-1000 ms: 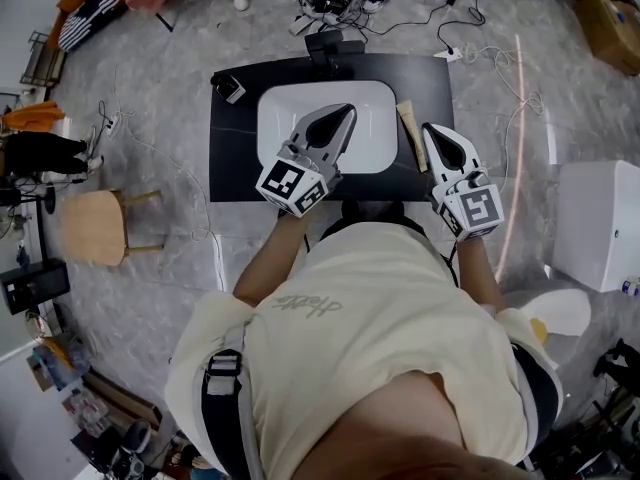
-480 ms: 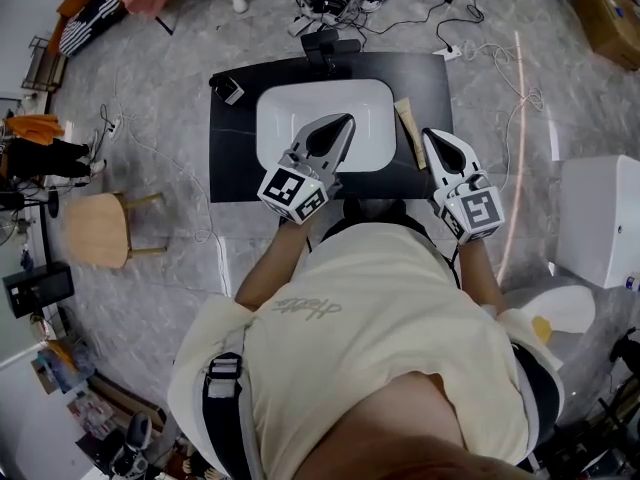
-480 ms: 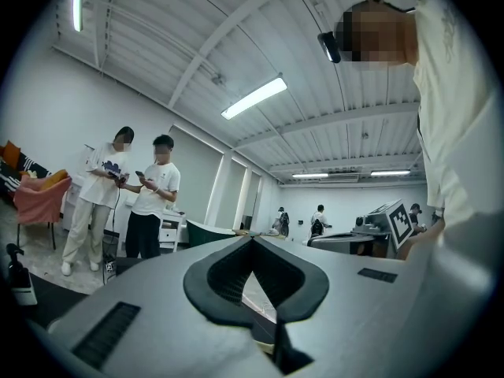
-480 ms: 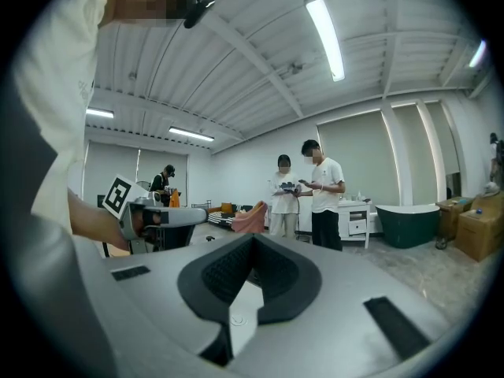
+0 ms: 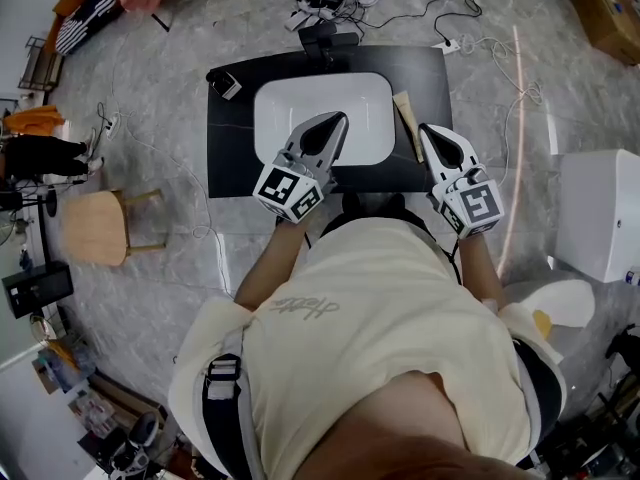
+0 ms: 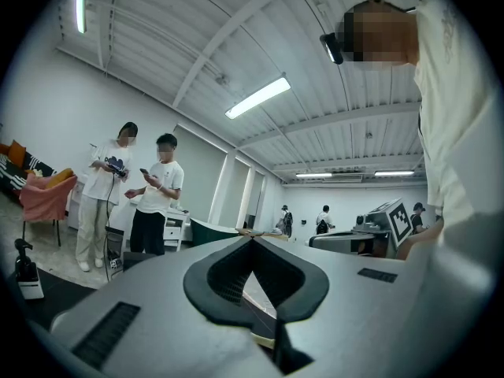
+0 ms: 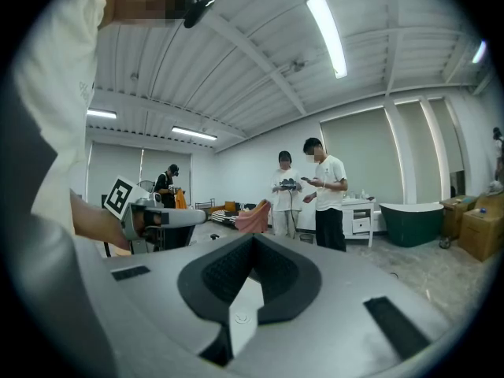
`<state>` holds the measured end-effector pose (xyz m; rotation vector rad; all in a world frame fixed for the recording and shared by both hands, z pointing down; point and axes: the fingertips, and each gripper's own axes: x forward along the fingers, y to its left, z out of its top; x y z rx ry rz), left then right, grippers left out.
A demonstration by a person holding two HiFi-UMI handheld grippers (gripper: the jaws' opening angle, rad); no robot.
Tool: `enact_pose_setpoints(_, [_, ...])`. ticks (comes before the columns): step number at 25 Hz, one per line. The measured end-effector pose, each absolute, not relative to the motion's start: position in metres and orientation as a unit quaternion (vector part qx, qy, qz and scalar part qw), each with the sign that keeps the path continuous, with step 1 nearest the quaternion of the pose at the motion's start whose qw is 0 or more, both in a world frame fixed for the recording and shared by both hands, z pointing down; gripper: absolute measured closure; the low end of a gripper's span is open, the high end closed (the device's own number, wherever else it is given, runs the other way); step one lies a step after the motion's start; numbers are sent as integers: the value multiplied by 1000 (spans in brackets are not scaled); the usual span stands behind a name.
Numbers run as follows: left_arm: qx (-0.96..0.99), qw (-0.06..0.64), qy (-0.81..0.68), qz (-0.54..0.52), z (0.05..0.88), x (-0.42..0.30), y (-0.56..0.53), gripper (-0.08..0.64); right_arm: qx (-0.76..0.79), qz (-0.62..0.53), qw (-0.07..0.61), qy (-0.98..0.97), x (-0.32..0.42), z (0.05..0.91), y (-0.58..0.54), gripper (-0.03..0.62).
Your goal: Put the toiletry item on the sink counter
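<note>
Both grippers pulled back slightly: left gripper and right gripper fingers closed, holding nothing. Toiletry tube lies on desk beside basin, so placement looks done

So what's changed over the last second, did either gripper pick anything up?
Barely anything. The left gripper and right gripper both eased back slightly toward the person, relative to the sink counter. Nothing was taken hold of or let go. The beige toiletry tube lies on the counter right of the basin as before, and both grippers' jaws remain together and empty.
</note>
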<state>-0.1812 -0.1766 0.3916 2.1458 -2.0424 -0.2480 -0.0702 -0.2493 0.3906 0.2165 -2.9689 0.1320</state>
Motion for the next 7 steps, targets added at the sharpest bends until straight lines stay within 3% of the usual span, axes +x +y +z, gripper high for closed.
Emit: enact_pose_setpoints(7, [715, 87, -689, -80, 399, -195, -171, 557, 65, 37, 81, -994, -84, 394, -243, 598])
